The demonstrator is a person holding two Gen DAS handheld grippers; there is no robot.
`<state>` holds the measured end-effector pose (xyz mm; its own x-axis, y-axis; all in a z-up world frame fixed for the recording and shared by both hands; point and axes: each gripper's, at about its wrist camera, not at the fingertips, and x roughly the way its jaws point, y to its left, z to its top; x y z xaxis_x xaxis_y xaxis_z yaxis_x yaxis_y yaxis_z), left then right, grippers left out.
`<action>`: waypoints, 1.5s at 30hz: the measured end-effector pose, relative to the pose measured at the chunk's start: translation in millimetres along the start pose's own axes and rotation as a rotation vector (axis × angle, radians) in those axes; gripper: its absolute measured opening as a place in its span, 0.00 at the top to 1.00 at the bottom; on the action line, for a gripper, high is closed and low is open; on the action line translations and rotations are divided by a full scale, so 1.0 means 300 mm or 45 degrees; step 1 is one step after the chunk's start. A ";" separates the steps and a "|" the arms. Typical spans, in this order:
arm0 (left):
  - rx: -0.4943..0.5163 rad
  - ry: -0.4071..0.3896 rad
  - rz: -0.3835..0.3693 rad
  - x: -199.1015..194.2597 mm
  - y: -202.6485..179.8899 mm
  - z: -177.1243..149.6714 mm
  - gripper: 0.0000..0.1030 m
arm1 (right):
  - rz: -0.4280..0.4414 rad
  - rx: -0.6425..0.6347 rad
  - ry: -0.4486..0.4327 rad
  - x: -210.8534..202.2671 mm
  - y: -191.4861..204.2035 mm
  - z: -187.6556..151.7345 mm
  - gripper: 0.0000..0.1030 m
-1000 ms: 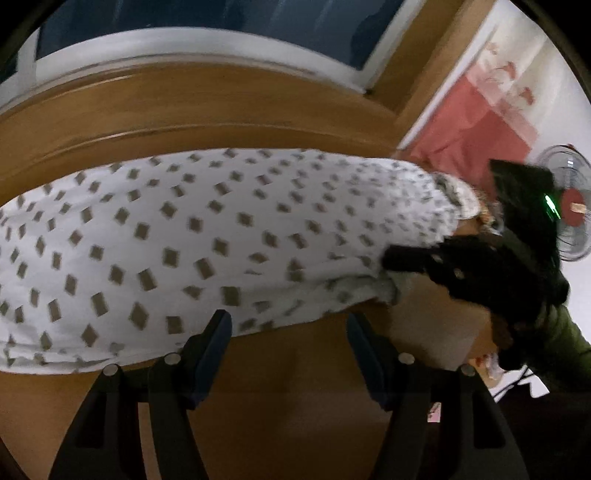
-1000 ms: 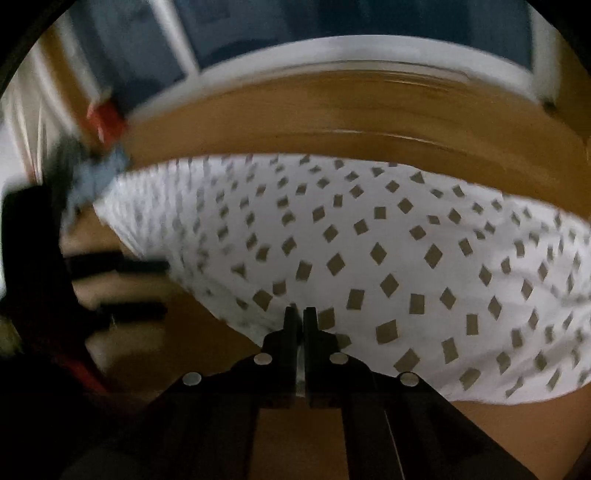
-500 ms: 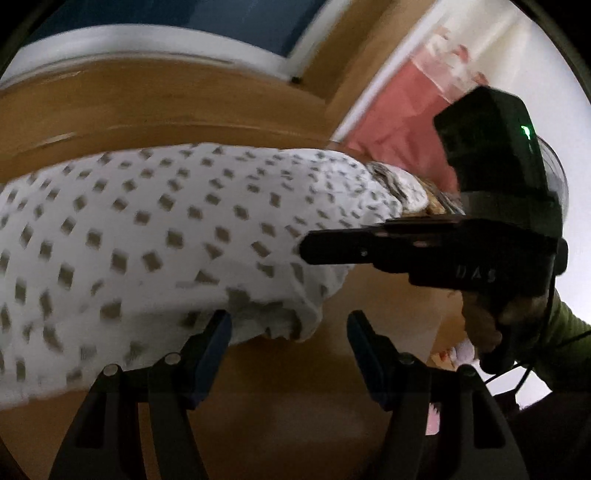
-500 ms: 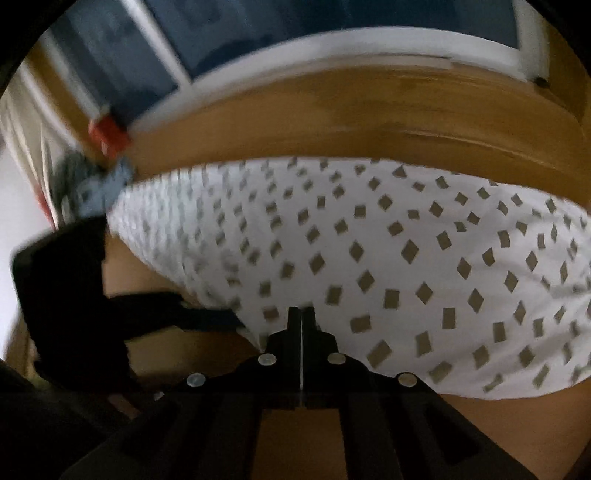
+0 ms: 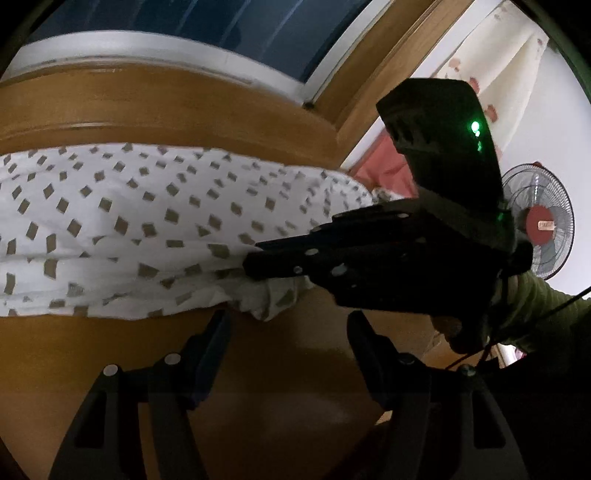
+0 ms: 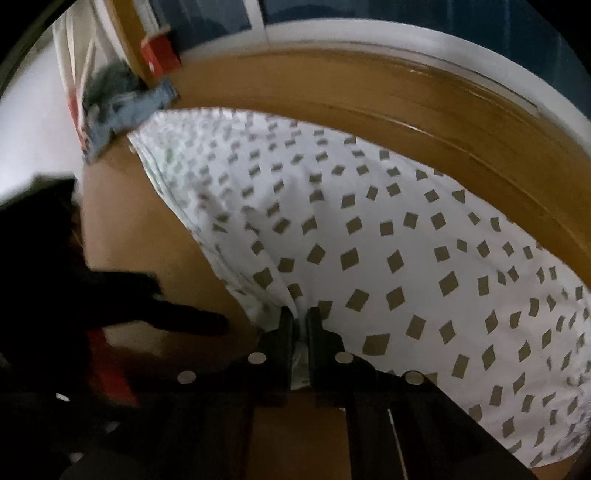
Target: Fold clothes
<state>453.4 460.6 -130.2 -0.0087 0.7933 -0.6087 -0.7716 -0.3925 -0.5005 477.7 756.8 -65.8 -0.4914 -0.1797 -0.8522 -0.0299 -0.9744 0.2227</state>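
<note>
A wooden table [image 5: 280,398] filled most of both views, running back to a raised wooden ledge below a dark window [image 5: 207,26]. Spread across the table lay a white garment [image 5: 155,229] dotted with small grey-brown squares, reaching from the far ledge side toward the near edge, where its border bunched into folds. At the table's far left corner in the right wrist view sat a crumpled blue cloth [image 6: 122,107], just beside the garment's corner. A standing fan [image 5: 539,229] stood by the white wall. The right gripper [image 6: 300,325] was clenched on the garment's bunched near edge, white fabric pinched between its fingers; in the left wrist view it [image 5: 258,264] reached in from the right, held by a person's green sleeve [image 5: 546,306]. The left gripper [image 5: 286,354] hung released, fingers spread wide apart over bare wood, just short of the garment's edge
</note>
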 end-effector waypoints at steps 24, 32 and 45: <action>0.080 0.112 -0.169 0.179 -0.037 0.063 0.39 | -0.057 0.272 -0.070 -0.146 -0.244 -0.104 0.58; -0.035 0.169 -0.242 0.151 -0.015 0.031 0.40 | -0.422 0.172 -0.007 -0.055 -0.271 -0.136 0.62; 0.094 0.317 0.014 -0.065 -0.052 -0.046 0.39 | -0.444 0.238 -0.158 -0.170 -0.279 -0.194 0.62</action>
<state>474.5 444.8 -119.0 0.1323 0.6465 -0.7514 -0.8168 -0.3583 -0.4522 555.9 839.6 -68.5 -0.5245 0.1859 -0.8309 -0.3650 -0.9308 0.0222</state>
